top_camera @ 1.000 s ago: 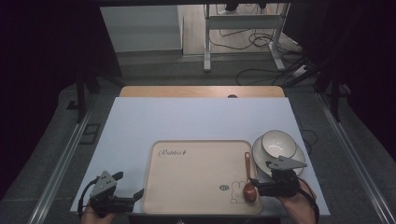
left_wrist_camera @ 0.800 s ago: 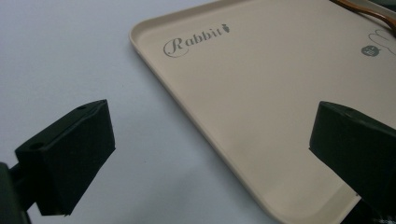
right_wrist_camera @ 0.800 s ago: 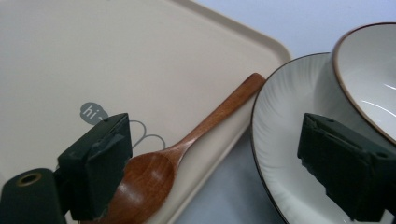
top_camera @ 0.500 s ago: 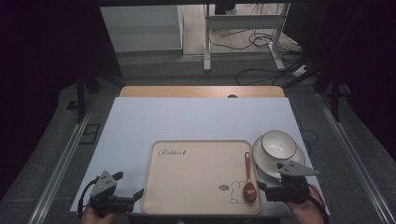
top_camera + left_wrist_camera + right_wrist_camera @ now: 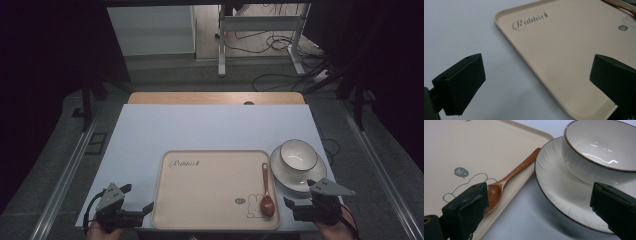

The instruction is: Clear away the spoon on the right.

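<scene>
Jaws wide — spoon (image 5: 506,180) beside, untouched.

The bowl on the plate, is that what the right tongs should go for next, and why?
Probably yes: slide the right tongs forward to the plate rim. Their jaws have just been opening, with nothing between them. The spoon already lies on the tray, while the bowl and plate sit beside it on the table.
</scene>
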Available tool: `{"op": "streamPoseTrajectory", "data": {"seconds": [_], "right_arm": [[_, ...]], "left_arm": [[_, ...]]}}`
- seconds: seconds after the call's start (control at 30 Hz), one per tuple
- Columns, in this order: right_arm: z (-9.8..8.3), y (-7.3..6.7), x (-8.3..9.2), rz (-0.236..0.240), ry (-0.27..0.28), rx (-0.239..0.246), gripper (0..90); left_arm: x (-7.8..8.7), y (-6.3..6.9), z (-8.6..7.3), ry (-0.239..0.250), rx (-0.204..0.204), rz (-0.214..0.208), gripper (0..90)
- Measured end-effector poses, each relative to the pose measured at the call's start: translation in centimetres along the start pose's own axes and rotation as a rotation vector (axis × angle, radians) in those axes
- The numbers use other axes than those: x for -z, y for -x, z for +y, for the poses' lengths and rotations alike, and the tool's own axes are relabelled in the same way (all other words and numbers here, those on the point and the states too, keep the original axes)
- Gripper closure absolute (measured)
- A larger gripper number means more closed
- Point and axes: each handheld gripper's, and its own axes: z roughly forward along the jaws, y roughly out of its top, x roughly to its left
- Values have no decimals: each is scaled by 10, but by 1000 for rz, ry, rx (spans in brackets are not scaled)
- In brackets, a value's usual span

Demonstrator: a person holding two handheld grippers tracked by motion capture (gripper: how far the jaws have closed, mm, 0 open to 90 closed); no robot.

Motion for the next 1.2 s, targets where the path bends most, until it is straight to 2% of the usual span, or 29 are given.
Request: {"op": "streamPoseTrajectory", "data": {"seconds": [1.03, 1.2], "right_arm": [[-41, 20, 28, -89, 17, -84, 10], [-47, 22, 29, -91, -7, -92, 10]], "left_arm": [[0, -2, 0, 1, 17, 3, 0], [0, -2, 0, 0, 20, 4, 0]]}}
